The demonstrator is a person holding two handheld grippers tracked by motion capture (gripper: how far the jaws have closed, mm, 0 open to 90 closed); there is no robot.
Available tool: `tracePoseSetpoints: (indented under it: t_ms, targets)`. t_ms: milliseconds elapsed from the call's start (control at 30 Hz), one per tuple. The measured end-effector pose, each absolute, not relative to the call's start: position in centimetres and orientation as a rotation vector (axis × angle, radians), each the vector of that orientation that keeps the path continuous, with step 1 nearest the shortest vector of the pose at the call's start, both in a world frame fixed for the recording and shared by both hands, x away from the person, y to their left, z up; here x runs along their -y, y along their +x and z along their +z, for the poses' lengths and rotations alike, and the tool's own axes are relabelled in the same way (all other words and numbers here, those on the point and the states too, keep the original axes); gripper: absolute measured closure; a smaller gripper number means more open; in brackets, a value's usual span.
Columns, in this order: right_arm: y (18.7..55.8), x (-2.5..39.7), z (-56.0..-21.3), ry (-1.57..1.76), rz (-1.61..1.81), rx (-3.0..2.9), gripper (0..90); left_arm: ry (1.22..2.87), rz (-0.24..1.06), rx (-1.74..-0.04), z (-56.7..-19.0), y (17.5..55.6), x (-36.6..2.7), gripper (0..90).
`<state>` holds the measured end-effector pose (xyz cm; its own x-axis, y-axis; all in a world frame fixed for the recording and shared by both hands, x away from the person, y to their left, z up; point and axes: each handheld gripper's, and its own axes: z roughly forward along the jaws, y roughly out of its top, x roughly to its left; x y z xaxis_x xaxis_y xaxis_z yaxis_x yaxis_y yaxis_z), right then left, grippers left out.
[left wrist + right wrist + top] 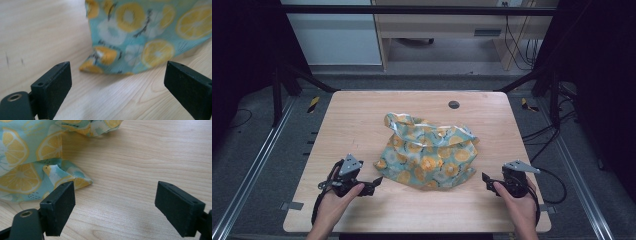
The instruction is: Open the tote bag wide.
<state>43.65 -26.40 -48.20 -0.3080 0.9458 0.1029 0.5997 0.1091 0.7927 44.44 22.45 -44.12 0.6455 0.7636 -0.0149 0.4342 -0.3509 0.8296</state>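
Observation:
A crumpled teal cloth with a yellow lemon print [427,152] lies bunched at the middle of the wooden table [362,115]. My left gripper [378,182] rests on the table just short of the cloth's near left corner [91,67], open, nothing between its jaws. My right gripper [485,178] sits at the cloth's near right side, also open and empty. In the right gripper view the cloth's folded corner [75,178] lies just beyond the left fingertip [60,207]. A hand holds each gripper from the table's near edge.
A small dark round hole [454,104] sits in the tabletop at the far side. Metal rails [257,165] run along the floor on both sides of the table. Cables [552,180] trail off to the right.

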Motion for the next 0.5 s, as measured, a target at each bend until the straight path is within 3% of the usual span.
tracePoseSetpoints:
  t_ms: [267,500]
  targets:
    - [43.6,26.4,-48.3,1.506,1.054,-1.971,17.1,1.975,0.511,-0.889,-36.7,47.9,-20.1,7.6]
    - [43.6,26.4,-48.3,1.511,1.062,-1.978,17.5,2.023,0.541,-0.899,-33.2,51.4,-17.1,6.6]
